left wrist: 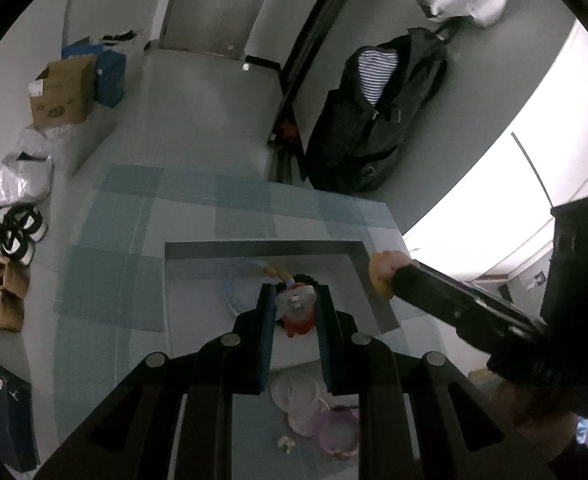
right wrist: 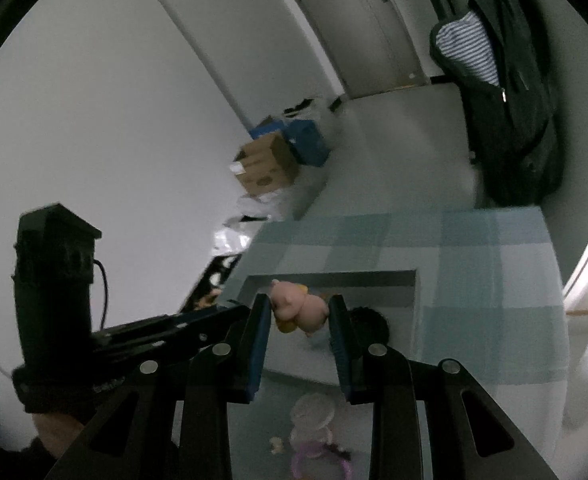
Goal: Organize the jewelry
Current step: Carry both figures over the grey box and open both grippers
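Left hand-held gripper [left wrist: 295,304]: jaws clamped on a small red-and-clear charm [left wrist: 297,310] with a silvery cap, held above the tray. A string of dark beads [left wrist: 307,279] and a pale blue and tan piece run from the charm toward the tray floor; whether they are joined to it cannot be told.

Right hand-held gripper [right wrist: 298,312]: jaws clamped on a small pink pig-shaped figure [right wrist: 299,306] with a yellow part at its underside. In the left wrist view the same figure shows as a yellowish lump at the tip of the right tool, over the tray's right wall.

Grey tray [left wrist: 262,249]: shallow, rectangular, lying on the worktop directly below both grippers. A thin clear bangle [left wrist: 234,280] rests on its floor at the left. In the right wrist view a dark beaded item [right wrist: 369,320] lies in the tray just right of the jaws.

Worktop [left wrist: 134,240]: covered with a teal-and-white checked cloth. On the near side, outside the tray, lie a pale round piece [left wrist: 295,390], a pink-purple bangle [left wrist: 335,432] touching another pale piece, and a small cream-coloured item [left wrist: 286,442].

Surroundings: a cardboard box [left wrist: 64,92] and a blue box [left wrist: 110,74] stand on the floor by the wall; a dark jacket [left wrist: 373,120] over a striped garment hangs beyond the worktop.
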Motion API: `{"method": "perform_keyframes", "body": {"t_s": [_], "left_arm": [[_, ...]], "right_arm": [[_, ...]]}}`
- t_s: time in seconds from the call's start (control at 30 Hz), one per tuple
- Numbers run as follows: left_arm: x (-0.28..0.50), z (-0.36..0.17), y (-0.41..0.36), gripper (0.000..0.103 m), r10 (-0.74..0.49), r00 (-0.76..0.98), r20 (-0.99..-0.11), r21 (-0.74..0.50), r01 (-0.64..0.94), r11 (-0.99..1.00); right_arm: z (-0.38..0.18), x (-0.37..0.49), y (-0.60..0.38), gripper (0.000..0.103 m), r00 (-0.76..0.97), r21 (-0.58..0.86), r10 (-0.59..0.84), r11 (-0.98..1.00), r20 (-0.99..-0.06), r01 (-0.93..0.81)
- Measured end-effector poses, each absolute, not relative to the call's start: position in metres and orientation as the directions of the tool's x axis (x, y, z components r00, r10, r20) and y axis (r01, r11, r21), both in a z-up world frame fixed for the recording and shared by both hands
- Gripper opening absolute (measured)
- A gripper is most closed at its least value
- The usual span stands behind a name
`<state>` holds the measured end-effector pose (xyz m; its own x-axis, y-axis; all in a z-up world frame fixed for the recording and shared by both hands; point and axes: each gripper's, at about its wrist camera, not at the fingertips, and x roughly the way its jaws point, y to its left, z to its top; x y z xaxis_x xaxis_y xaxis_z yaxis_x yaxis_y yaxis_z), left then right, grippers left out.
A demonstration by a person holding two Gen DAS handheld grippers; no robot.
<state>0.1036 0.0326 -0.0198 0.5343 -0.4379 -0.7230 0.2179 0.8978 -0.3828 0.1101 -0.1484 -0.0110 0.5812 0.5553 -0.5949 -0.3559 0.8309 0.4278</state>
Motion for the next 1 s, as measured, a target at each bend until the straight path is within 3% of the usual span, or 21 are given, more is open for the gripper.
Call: {"method": "perform_keyframes", "body": {"t_s": [1.0], "left_arm": [[0.132,-0.048,0.032,0.015,-0.425,0.489,-0.762,-0.393,0.173,0.903]], "right_arm": [[-0.036,0.140,-0.156,0.028,0.556,0.470,0.557,0.827,-0.616,-0.309]]}}
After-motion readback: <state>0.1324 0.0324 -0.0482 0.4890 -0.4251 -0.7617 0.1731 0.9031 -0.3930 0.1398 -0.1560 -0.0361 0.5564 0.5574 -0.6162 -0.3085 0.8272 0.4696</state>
